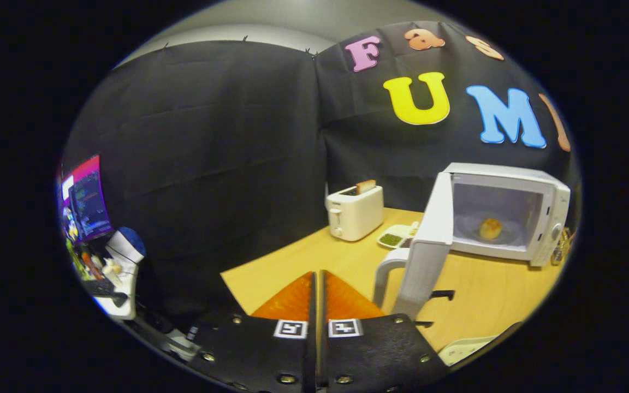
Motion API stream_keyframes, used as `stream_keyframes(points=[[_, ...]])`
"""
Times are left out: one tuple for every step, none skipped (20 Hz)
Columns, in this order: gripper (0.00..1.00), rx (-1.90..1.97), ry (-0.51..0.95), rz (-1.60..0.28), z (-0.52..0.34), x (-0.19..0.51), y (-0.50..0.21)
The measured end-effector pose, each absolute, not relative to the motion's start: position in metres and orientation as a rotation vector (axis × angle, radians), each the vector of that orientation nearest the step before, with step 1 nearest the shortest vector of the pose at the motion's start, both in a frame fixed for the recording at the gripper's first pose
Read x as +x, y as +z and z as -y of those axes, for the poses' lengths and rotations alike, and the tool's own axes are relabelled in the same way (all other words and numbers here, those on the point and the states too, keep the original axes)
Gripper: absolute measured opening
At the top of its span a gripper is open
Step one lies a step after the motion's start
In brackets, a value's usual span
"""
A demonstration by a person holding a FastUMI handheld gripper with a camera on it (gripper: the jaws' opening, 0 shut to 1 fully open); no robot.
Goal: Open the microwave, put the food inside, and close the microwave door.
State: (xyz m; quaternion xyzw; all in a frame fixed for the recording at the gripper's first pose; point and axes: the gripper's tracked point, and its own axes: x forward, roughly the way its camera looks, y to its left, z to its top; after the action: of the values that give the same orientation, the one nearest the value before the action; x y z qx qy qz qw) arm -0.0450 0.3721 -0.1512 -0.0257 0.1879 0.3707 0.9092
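The white microwave (533, 218) stands at the back right of the wooden table (484, 289). Its door (429, 240) is swung wide open toward me, its curved handle (385, 273) just ahead and to the right of my fingers. A round golden bun (490, 228) lies on the turntable inside the cavity. My gripper (319, 284) is shut, its two fingers pressed together with nothing between them, left of the door and short of it.
A white toaster (354, 212) with a slice of bread in it stands beyond the fingers. A small plate of green food (393, 238) lies between toaster and microwave. Off the table's left edge are a desk with a monitor (86, 199) and clutter. A white object (467, 346) sits at the table's near right edge.
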Motion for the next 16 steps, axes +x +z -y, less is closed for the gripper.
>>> stream_keyframes(points=[[0.01,-0.044,0.771,-0.425,-0.383,-0.032,-0.166],[0.01,-0.038,0.755,-0.436,-0.376,-0.029,-0.167],[0.01,-0.038,0.736,-0.433,-0.372,-0.02,-0.168],[0.01,-0.033,0.72,-0.433,-0.369,-0.012,-0.168],[0.01,-0.013,0.736,-0.442,-0.37,-0.011,-0.167],[0.0,-0.008,0.746,-0.447,-0.373,-0.01,-0.17],[0.0,-0.026,0.749,-0.434,-0.371,-0.01,-0.168],[0.0,-0.049,0.747,-0.422,-0.367,-0.009,-0.168],[0.0,-0.062,0.745,-0.417,-0.363,-0.008,-0.169],[0.01,-0.059,0.746,-0.424,-0.36,-0.009,-0.174],[0.0,-0.05,0.748,-0.439,-0.356,-0.009,-0.177],[0.0,-0.045,0.748,-0.451,-0.35,-0.01,-0.179],[0.0,-0.046,0.745,-0.453,-0.345,-0.01,-0.179],[0.01,-0.055,0.74,-0.448,-0.338,-0.011,-0.177],[0.0,-0.067,0.732,-0.442,-0.332,-0.01,-0.176],[0.0,-0.077,0.725,-0.437,-0.325,-0.009,-0.177]])
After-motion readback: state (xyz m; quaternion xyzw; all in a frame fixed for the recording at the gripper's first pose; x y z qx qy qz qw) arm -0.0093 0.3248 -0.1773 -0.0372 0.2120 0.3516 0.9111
